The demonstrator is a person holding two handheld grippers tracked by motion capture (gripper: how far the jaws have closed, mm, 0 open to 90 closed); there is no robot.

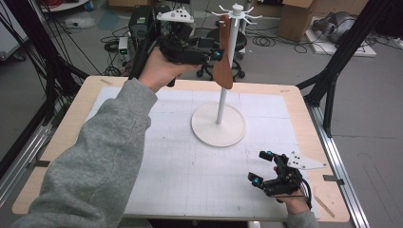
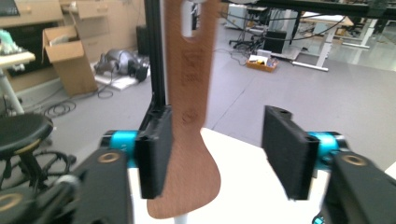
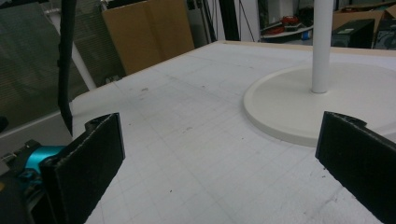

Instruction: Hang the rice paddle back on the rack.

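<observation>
Wooden spatula hanging on rack; left gripper jaws apart round it (touching one), not clamped. Right gripper spread, idle. Grab/release undecided, prob. midway.

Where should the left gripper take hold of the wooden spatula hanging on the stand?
Grip the flat handle just above the flared blade of the wooden spatula, coming in level from the person's side. It hangs upright with its broad faces toward the open jaws of the left gripper.
</observation>
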